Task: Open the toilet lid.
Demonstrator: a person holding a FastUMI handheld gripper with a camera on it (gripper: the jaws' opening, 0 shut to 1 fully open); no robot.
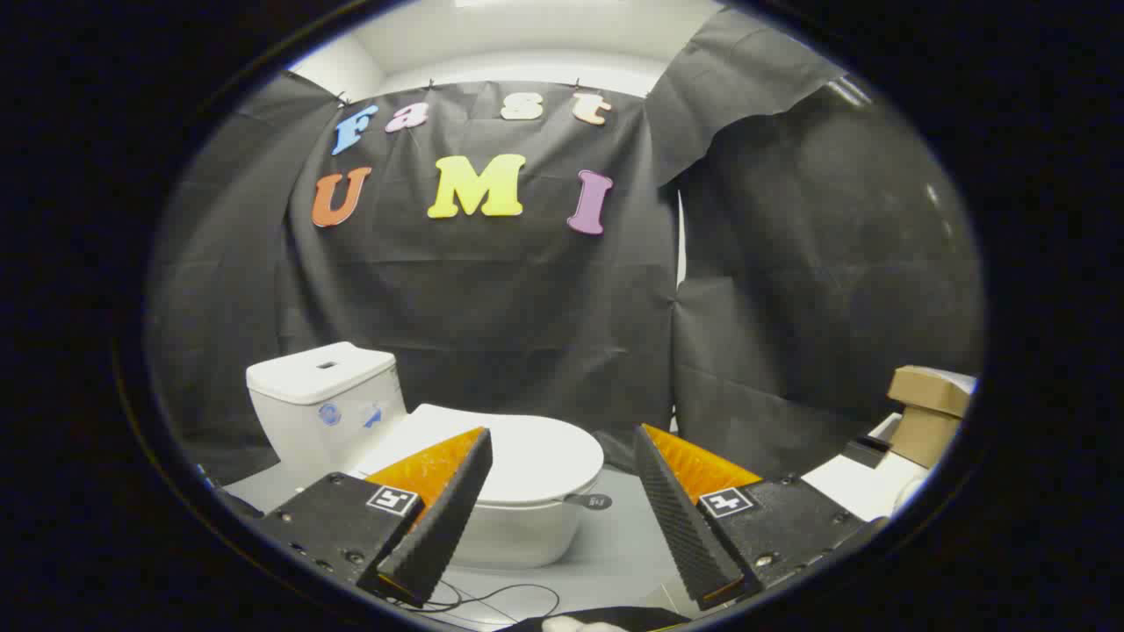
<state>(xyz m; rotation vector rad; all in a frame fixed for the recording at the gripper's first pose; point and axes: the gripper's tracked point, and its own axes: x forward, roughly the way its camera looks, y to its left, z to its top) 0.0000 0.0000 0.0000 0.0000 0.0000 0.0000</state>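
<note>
Two spread tongs (pixel 562 439) before toilet lid (pixel 527 456)

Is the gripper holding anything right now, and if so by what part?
Nothing is held. The gripper is open with its fingers wide apart, and the closed toilet lid lies beyond them, untouched.

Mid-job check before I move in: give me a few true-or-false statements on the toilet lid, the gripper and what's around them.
1. The toilet lid is down on the bowl. True.
2. The gripper is shut on the lid's rim. False: its fingers stand wide apart and hold nothing; the toilet lies beyond them.
3. A small tab sticks out from the lid's front edge. True.
4. The tank has its cover off. False: the cover sits on top.
5. A cardboard box stands off to one side of the toilet, past the other finger. True.
</note>
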